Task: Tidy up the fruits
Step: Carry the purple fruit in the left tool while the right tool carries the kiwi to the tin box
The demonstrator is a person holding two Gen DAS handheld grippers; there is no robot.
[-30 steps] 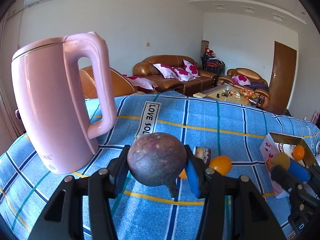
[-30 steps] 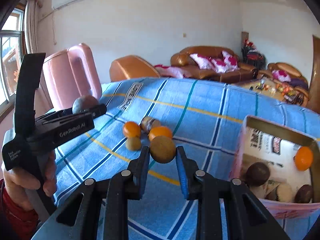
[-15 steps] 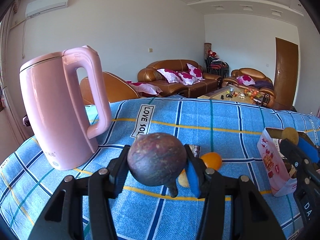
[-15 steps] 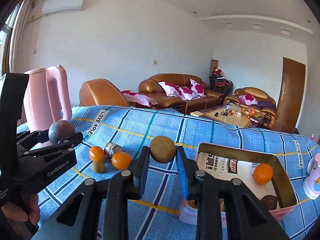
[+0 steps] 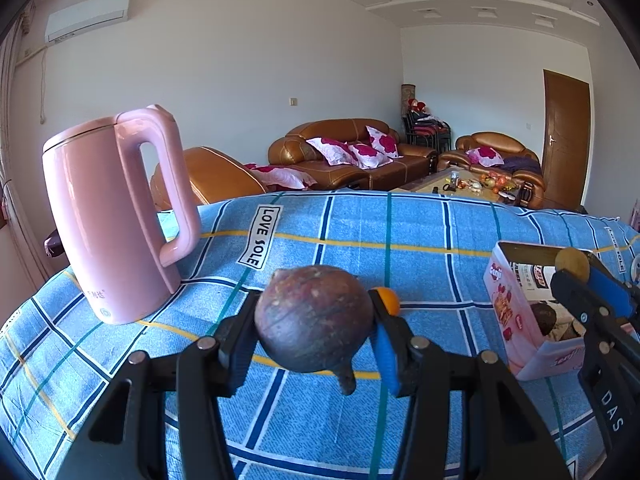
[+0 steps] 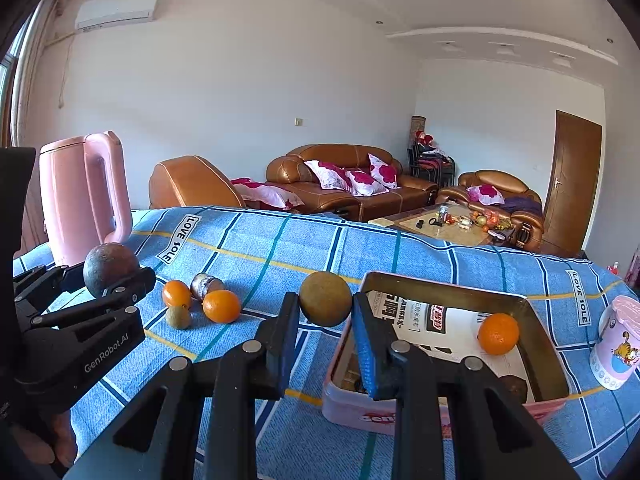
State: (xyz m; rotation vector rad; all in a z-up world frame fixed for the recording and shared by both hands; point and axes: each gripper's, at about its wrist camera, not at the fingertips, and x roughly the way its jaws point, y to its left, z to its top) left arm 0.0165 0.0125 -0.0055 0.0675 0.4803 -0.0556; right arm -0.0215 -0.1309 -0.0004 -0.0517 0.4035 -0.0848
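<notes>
So the table is covered in a blue plaid cloth with "LOVE SOLE" tags on it, and the biggest thing sitting on it is a pink kettle at the far left, upright, handle facing the middle. Next down is the pink tin box on the right side, open on top, with an orange lying on the printed paper inside plus a couple of dark fruits low in the near corner. A pink cartoon cup stands just beside the box on its right. The left gripper has its jaws clamped on a dark purple-brown fruit, held up above the cloth. The right gripper has its jaws closed on a smaller brown-green round fruit, raised right by the box's near-left rim. Between the two, loose on the cloth: two oranges, a small greenish fruit and a little jar, all huddled close together.
</notes>
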